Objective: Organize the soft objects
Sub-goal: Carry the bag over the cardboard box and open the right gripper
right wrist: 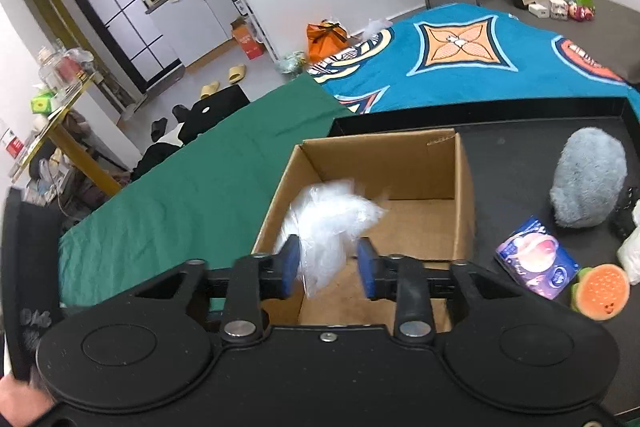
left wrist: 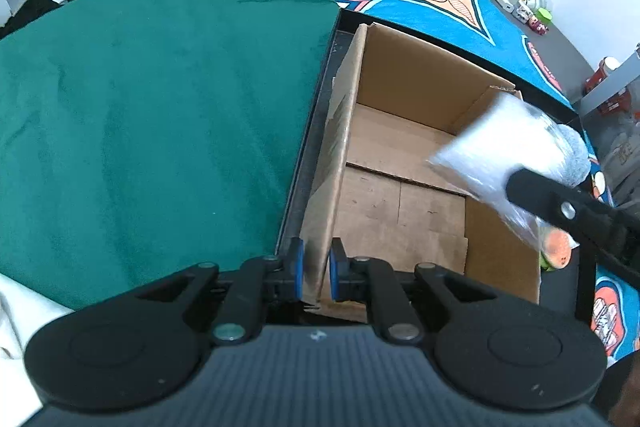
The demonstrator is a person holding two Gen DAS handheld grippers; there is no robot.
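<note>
1. The left claw (left wrist: 316, 269) is clenched on the near left wall of the cardboard box (left wrist: 404, 155), its blue pads pressing either side of the wall's top edge.
2. The box stands open on a black tray (right wrist: 516, 163), its floor bare in the left wrist view.
3. The right claw (right wrist: 329, 267) stands released over the box opening; a white plastic bag (right wrist: 332, 223) is between its pads, blurred, against the left pad and clear of the right one.
4. In the left wrist view the same bag (left wrist: 500, 155) shows above the box's right side, at the tip of the right claw's finger.
5. On the tray to the right of the box lie a grey fluffy toy (right wrist: 588, 183), a purple packet (right wrist: 536, 263) and a melon-slice toy (right wrist: 600, 291), just beside each other.
6. The tray rests on a bed, beside a green cloth (left wrist: 160, 107) and a blue patterned blanket (right wrist: 460, 67).
</note>
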